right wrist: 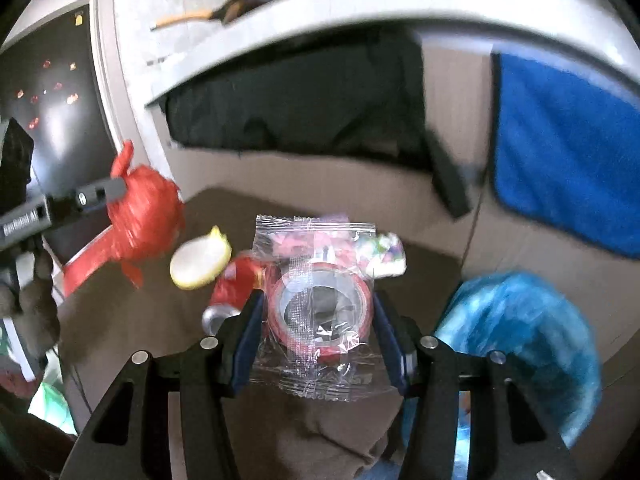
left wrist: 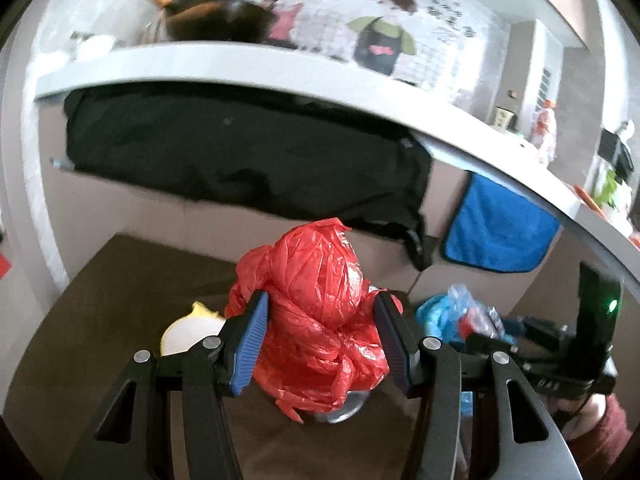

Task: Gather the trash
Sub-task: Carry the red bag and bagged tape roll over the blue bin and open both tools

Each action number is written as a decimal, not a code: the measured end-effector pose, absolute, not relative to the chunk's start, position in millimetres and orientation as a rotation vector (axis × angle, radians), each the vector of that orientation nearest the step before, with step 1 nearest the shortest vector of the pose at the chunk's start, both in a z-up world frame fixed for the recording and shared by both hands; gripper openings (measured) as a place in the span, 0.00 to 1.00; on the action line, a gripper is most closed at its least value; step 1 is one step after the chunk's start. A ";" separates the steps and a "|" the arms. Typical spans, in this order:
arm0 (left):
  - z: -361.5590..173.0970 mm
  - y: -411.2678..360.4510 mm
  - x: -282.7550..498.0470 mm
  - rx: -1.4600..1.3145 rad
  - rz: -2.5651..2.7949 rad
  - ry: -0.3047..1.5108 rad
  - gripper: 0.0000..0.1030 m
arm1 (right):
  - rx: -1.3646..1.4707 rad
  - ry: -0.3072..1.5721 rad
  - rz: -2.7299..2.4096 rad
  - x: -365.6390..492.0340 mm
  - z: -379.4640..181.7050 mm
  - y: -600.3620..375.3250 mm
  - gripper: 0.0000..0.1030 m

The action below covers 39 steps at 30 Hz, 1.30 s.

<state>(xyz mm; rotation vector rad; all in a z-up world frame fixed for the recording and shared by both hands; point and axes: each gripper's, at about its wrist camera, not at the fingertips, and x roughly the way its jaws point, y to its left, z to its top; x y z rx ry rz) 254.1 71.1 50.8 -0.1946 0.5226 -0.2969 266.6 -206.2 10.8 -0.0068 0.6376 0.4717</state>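
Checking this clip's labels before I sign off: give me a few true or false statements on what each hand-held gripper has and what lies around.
1. The left hand-held gripper grips a crumpled red plastic bag. True.
2. The right hand-held gripper is empty. False: a clear wrapper sits between its pads.
3. A green towel hangs from the counter. False: the towel is blue.
4. A crushed red can lies on the brown surface. True.

Blurred blue plastic bag (right wrist: 520,344), contents unreadable; red can (right wrist: 230,288) half hidden behind jaws.
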 end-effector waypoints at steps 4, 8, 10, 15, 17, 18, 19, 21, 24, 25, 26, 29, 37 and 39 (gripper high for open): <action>68.8 40.7 245.8 -0.142 -0.330 0.477 0.53 | -0.001 0.571 0.428 256.9 45.3 -221.8 0.48; 82.7 9.6 240.8 -0.110 -0.377 0.443 0.53 | 0.017 0.509 0.373 245.8 72.4 -249.6 0.48; 88.3 -10.0 240.3 -0.094 -0.405 0.430 0.53 | 0.025 0.485 0.342 241.2 80.6 -265.7 0.48; 92.8 -59.3 244.8 -0.058 -0.460 0.422 0.53 | 0.039 0.442 0.259 230.8 91.3 -305.0 0.49; 92.5 -77.5 247.4 -0.051 -0.482 0.425 0.53 | 0.042 0.436 0.224 229.7 91.5 -319.6 0.49; 91.9 -86.9 248.9 -0.048 -0.493 0.427 0.53 | 0.047 0.433 0.206 228.9 90.5 -328.3 0.49; 91.0 -95.5 250.0 -0.046 -0.502 0.428 0.53 | 0.050 0.433 0.197 229.3 89.6 -333.2 0.49; 89.0 -110.9 253.3 -0.045 -0.521 0.430 0.53 | 0.063 0.438 0.172 229.7 84.3 -347.9 0.49; 85.8 -132.5 257.0 -0.032 -0.537 0.431 0.53 | 0.081 0.450 0.145 231.1 74.5 -364.4 0.49; 84.9 -139.7 258.6 -0.028 -0.539 0.430 0.53 | 0.084 0.456 0.135 231.2 69.6 -368.9 0.49; 83.8 -145.4 259.7 -0.024 -0.539 0.428 0.53 | 0.086 0.460 0.128 231.5 66.5 -372.4 0.49; 79.3 -159.6 263.6 -0.014 -0.532 0.429 0.53 | 0.101 0.474 0.114 232.2 55.5 -384.3 0.49; 54.2 -175.4 279.2 -0.034 -0.471 0.488 0.53 | 0.136 0.520 0.107 246.8 28.8 -401.5 0.49; 47.0 -179.7 283.2 -0.034 -0.461 0.506 0.53 | 0.142 0.529 0.109 250.2 22.4 -404.0 0.49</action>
